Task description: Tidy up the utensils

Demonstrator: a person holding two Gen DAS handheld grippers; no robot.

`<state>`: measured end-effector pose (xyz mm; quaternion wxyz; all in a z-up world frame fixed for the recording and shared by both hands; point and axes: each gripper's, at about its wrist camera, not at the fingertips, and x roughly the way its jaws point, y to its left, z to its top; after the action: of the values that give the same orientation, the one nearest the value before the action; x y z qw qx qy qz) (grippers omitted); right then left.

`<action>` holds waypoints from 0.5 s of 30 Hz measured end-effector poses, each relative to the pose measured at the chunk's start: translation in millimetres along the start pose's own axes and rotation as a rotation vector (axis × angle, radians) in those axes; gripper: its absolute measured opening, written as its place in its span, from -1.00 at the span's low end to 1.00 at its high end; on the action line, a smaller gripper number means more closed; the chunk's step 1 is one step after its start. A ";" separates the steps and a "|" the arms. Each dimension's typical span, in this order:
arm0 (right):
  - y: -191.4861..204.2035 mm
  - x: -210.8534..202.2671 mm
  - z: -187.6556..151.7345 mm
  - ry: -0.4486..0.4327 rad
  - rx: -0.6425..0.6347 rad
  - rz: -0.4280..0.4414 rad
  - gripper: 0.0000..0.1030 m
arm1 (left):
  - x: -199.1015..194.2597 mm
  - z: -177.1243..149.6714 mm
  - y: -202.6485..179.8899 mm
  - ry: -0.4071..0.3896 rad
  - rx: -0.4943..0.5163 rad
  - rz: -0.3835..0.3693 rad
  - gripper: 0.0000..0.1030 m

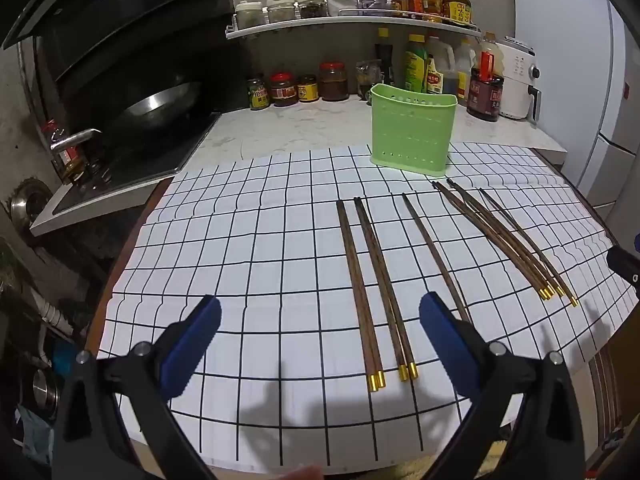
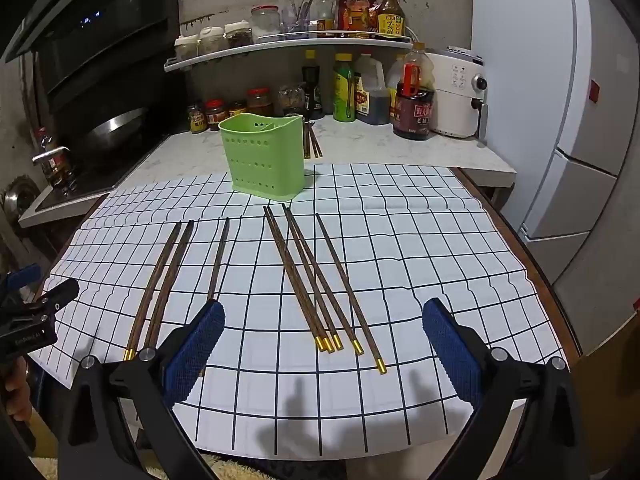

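Observation:
Several brown wooden chopsticks with gold ends lie on a white grid-patterned cloth (image 1: 260, 264). One group (image 1: 368, 288) lies just ahead of my left gripper (image 1: 320, 322), which is open and empty above the cloth's near edge. A second bunch (image 2: 316, 280) lies ahead of my right gripper (image 2: 324, 324), also open and empty. A green perforated utensil holder (image 1: 412, 130) stands upright at the far side of the cloth; it also shows in the right wrist view (image 2: 266, 156).
A stove with a steel wok (image 1: 160, 108) sits at the far left. Sauce jars and bottles (image 1: 304, 88) line the back wall under a shelf. A white appliance (image 2: 460, 92) and a fridge (image 2: 580, 120) stand on the right. More chopsticks (image 2: 312, 142) lie behind the holder.

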<state>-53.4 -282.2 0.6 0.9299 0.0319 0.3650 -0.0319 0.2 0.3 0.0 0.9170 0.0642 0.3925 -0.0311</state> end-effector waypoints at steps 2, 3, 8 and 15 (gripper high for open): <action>-0.1 -0.1 0.3 0.000 0.003 0.002 0.89 | 0.0 0.1 0.5 0.001 -0.003 -0.005 0.88; 0.2 0.1 0.5 0.001 0.001 0.002 0.89 | 0.0 0.3 1.0 0.001 -0.003 -0.007 0.88; 1.3 0.8 1.1 0.002 0.003 0.003 0.89 | -0.4 0.2 0.2 -0.002 0.005 0.003 0.88; 1.2 0.2 0.2 0.003 0.007 0.003 0.89 | 0.8 0.5 5.5 0.001 0.002 -0.002 0.88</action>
<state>-52.9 -281.1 0.7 0.9294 0.0356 0.3660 -0.0314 1.7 5.7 0.2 0.9168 0.0645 0.3928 -0.0323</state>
